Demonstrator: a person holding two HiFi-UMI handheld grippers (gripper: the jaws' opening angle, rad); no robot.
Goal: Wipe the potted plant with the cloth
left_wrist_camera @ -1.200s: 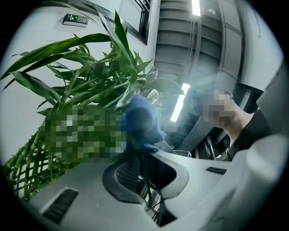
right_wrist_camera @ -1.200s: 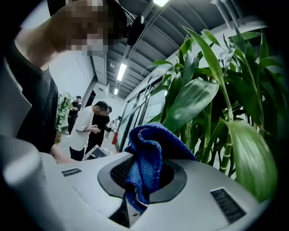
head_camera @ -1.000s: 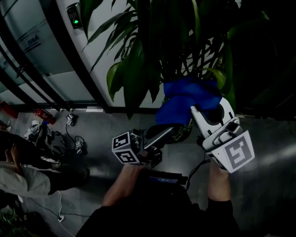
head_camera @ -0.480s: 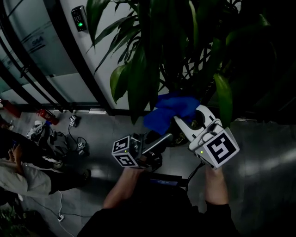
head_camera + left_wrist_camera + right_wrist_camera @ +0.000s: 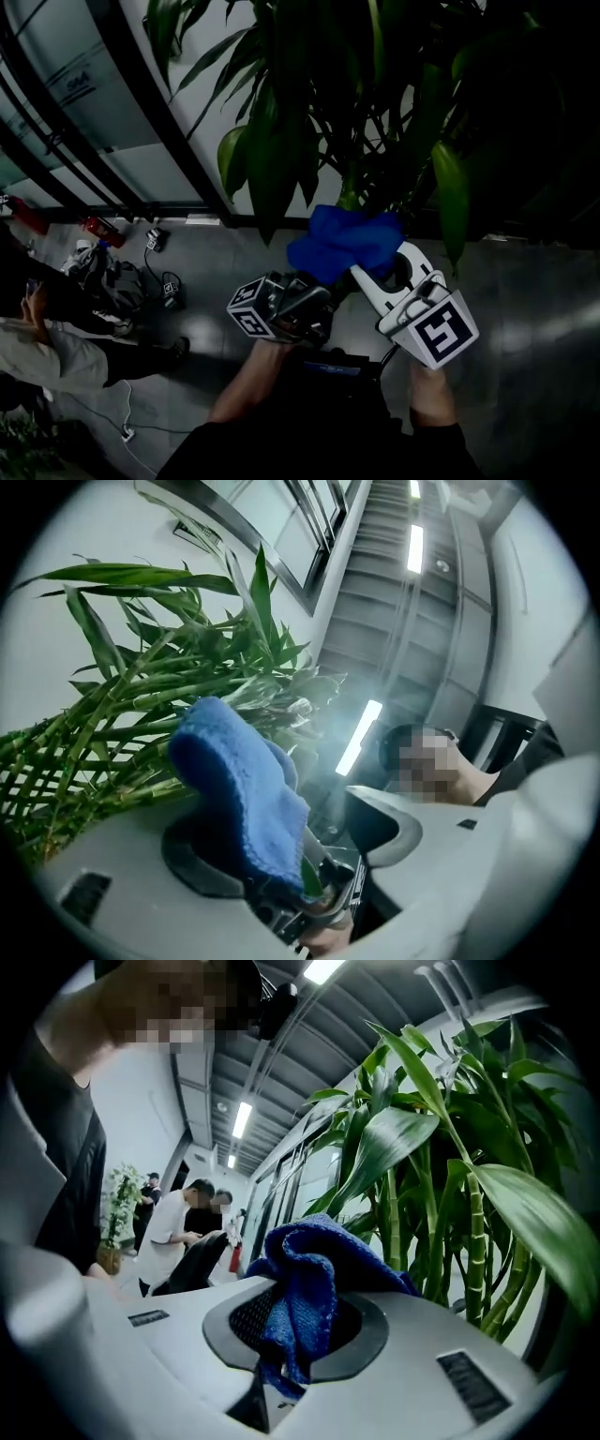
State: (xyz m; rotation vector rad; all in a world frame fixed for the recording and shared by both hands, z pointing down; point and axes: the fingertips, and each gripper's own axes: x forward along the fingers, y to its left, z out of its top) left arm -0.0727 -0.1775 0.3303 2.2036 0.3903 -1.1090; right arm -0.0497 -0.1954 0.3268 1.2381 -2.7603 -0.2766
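As the left claw (image 5: 319, 289) has just opened around the blue fuzzy cloth (image 5: 342, 239), only the right claw (image 5: 384, 264) pinches it, so the green potted plant's (image 5: 281, 141) leaves may tug it free.

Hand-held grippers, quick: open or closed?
Left hand-held gripper: just opened; blue cloth between jaws, unpinched.
Right hand-held gripper: closed on blue cloth.

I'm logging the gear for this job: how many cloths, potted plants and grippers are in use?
Cloth: 1
Potted plant: 1
Grippers: 2 (left gripper, jaws have just been opening, cloth loose between them; right gripper, shut on the cloth)
Total: 4
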